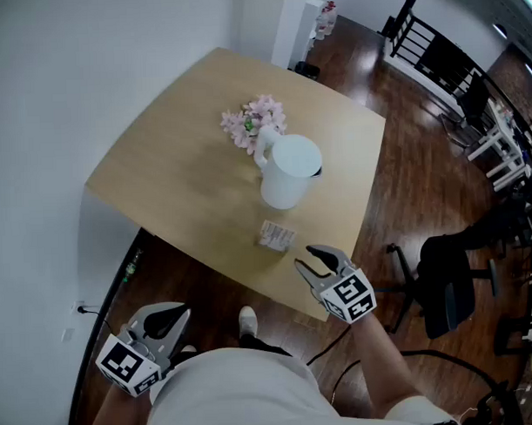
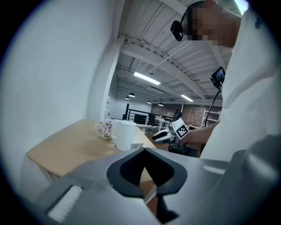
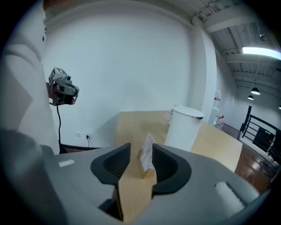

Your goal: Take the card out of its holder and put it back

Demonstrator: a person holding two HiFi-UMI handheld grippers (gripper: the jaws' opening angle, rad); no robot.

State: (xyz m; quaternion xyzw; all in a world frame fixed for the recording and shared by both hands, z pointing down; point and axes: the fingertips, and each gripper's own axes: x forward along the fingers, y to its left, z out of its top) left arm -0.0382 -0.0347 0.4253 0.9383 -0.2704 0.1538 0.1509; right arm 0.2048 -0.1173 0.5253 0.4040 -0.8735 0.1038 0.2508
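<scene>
A small white printed card [image 1: 276, 235] stands in its low holder near the front edge of the wooden table [image 1: 178, 175]. My right gripper [image 1: 304, 257] hovers just in front of it, open. In the right gripper view the card [image 3: 147, 154] stands upright ahead, framed by the gap between the spread jaws of the right gripper [image 3: 141, 149], and nothing touches it. My left gripper [image 1: 170, 322] hangs low at the left, off the table beside the person's hip. Its jaw tips meet in the left gripper view [image 2: 144, 150] and hold nothing. From there the card [image 2: 137, 145] shows far off.
A white jug [image 1: 289, 170] stands mid-table behind the card, with pink flowers [image 1: 254, 122] just beyond it. A white wall runs along the left. Black office chairs [image 1: 451, 279] stand on the dark wooden floor to the right. A cable and wall socket [image 1: 82, 308] lie low left.
</scene>
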